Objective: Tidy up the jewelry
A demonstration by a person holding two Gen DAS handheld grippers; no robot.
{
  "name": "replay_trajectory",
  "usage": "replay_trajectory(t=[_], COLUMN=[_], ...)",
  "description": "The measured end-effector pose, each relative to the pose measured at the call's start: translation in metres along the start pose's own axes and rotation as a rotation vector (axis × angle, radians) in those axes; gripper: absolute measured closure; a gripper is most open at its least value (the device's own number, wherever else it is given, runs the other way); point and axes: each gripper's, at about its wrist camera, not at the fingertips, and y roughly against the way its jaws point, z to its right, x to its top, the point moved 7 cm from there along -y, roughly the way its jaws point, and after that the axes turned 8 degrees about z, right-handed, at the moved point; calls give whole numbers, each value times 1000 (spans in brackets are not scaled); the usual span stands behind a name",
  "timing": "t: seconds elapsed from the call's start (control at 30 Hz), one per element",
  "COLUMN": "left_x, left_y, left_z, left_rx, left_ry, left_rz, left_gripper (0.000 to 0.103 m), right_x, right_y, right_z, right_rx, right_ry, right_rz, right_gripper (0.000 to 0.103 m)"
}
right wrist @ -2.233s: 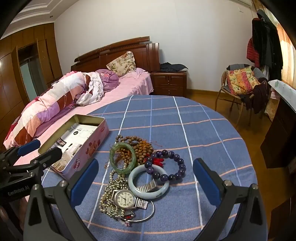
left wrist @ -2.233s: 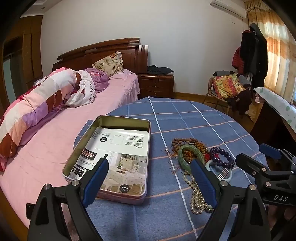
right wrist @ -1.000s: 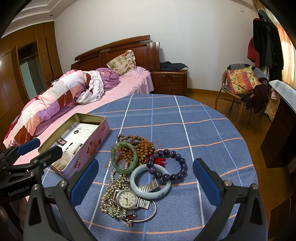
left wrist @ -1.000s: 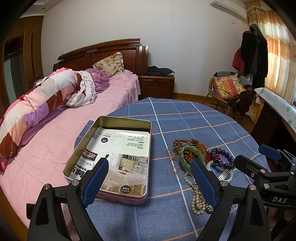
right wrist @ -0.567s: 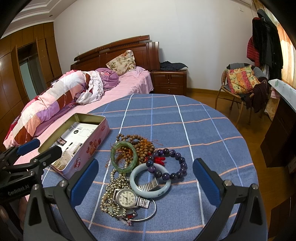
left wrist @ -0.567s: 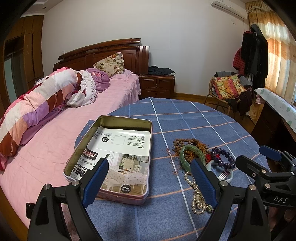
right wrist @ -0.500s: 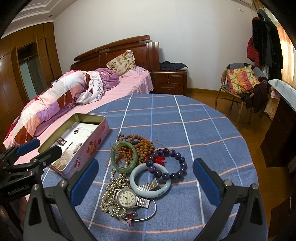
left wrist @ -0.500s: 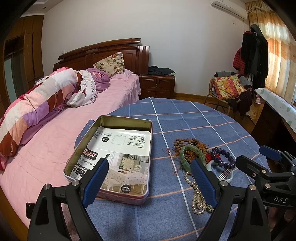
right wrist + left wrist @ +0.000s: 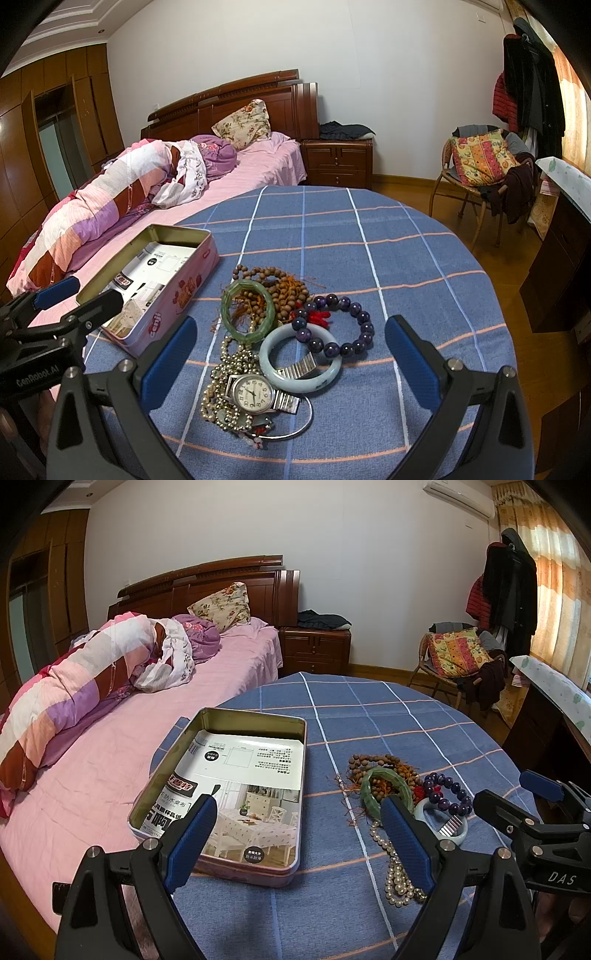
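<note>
Nothing has shifted since earlier. I hold both grippers over the desk (image 9: 406, 236), left gripper (image 9: 299, 834) and right gripper (image 9: 288, 354), jaws wide and empty. Jewelry (image 9: 280, 325) lies heaped just right of the tin (image 9: 225, 716).

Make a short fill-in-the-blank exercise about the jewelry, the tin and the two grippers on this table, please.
1. The wristwatch lies ____ the pile of jewelry than the green bangle in the right wrist view.
2. The tin box holds only a printed ____.
3. The jaws of the left gripper and the right gripper are both ____.

Answers: nearer; paper; open
</note>
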Motion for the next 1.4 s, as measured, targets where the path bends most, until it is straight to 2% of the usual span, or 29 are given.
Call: replay_trajectory(t=[0.27,0.4,0.77,1.0,1.17,1.3,1.4], left_x=[-7,-12,-7,-16,-26,-28,-27], left_y=[-8,-17,-65,-100,-113,-114,-111], left_z=[-1,3,63,89,88,91,93], left_rx=[1,-14,-85,-129,-122,-104,-123], left_ry=[8,21,-57,-60,-44,-73,-78], left_rz=[-21,-51,-104,-193,-247,-238,-225], left_gripper=[13,13,13,13,13,13,13], right_x=[-3,-8,-16,-20,-22,-23,-23], right_y=[-2,-8,-24,-32,-35,-39,-39], right_z=[-1,17,67,79,82,82,83], right_rx=[-5,-43,-120,-131,-133,-120,-115], right_ry=[-2,-27,-101,-109,-98,-95,-99], right_rz=[-8,-20,-60,-70,-73,-86,-90], right_gripper=[0,0,0,0,0,0,0])
